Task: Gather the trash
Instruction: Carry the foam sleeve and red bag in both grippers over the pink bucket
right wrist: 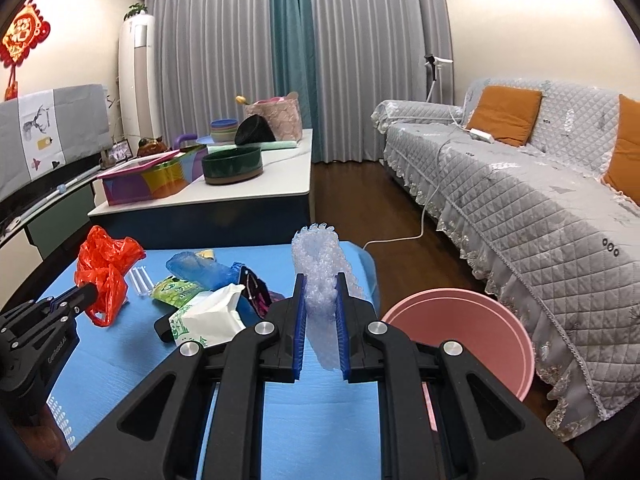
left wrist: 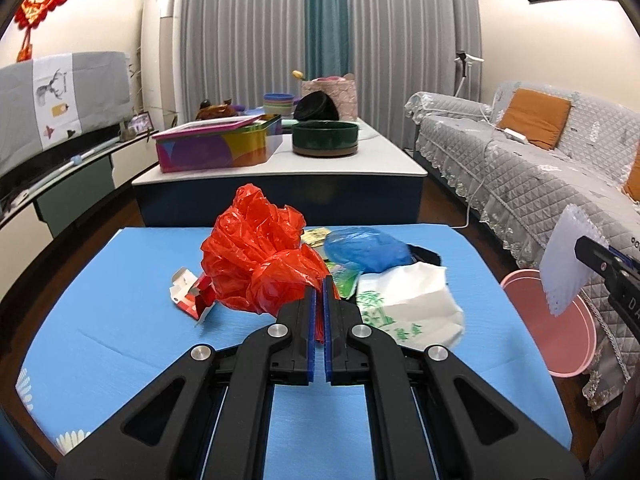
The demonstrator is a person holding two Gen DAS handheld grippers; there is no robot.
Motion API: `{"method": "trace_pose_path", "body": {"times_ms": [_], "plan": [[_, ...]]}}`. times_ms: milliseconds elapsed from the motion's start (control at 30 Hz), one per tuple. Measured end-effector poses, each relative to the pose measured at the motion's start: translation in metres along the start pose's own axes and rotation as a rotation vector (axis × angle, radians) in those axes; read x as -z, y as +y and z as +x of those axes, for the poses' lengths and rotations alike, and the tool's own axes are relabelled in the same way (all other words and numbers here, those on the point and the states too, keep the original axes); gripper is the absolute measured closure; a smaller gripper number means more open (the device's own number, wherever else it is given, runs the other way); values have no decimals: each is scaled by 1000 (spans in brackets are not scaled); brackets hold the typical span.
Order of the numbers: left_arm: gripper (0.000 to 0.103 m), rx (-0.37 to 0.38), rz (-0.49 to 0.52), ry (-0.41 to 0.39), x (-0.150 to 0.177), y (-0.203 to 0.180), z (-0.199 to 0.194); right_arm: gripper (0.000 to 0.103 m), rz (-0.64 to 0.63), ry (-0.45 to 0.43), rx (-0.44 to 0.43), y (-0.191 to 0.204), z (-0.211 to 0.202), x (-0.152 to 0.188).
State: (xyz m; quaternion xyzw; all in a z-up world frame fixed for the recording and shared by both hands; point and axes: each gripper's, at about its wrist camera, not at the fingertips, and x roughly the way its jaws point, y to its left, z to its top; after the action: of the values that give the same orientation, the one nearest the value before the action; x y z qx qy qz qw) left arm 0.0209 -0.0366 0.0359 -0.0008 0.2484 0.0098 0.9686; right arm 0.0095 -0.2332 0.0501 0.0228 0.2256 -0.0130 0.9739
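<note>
Left claw (left wrist: 320, 312): fingers nearly together, clenched on a fold of the crumpled red plastic bag (left wrist: 256, 252). From the right wrist view the bag looks lifted off the blue-covered surface (left wrist: 120, 340), though whether its lower edge is touching is hard to tell from this angle.

Right claw (right wrist: 320, 320): clamped on a strip of clear bubble wrap (right wrist: 320, 276), which stands up between the pads and hangs a little below them. It sits at the right edge of the surface, with the round pink plastic basin (right wrist: 480, 328) on the floor just beside, at about 3 o'clock from the claw.

Remaining litter, 12 to 1 o'clock of the left claw: white tissue packet with green print (left wrist: 404, 304) nearest, a small red-and-white torn carton (left wrist: 192, 294) at 10 o'clock, then a green snack wrapper (left wrist: 346, 280), a crumpled blue plastic cover (left wrist: 368, 250), a dark black item (left wrist: 428, 256) behind the packet, and clear plastic straws (right wrist: 140, 280).

Farther off: a white-topped coffee table (left wrist: 392, 156) with a multicoloured tin (left wrist: 216, 148) and dark green round dish (left wrist: 325, 138); grey quilted sofa (right wrist: 520, 200) at 2 o'clock.

Step in hand, by my reading: both pieces picked, carry to the basin under way. Next move calls for swinging the right claw rightward over the basin rim and releasing, then bringing the red bag across the pile without snagging other litter.
</note>
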Motion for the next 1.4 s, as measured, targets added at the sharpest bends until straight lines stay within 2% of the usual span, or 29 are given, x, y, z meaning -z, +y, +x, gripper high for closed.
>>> {"method": "trace_pose_path", "body": {"times_ms": [267, 833, 1133, 1400], "plan": [[100, 47, 31, -2, -4, -16, -17, 89, 42, -27, 41, -29, -19, -6], [100, 229, 175, 6, -14, -102, -27, 89, 138, -50, 181, -112, -37, -11], [100, 324, 226, 15, -20, -151, -10, 89, 147, -30, 231, -151, -28, -11], [100, 457, 257, 41, -25, -193, 16, 89, 199, 7, 224, -183, -8, -14]]}}
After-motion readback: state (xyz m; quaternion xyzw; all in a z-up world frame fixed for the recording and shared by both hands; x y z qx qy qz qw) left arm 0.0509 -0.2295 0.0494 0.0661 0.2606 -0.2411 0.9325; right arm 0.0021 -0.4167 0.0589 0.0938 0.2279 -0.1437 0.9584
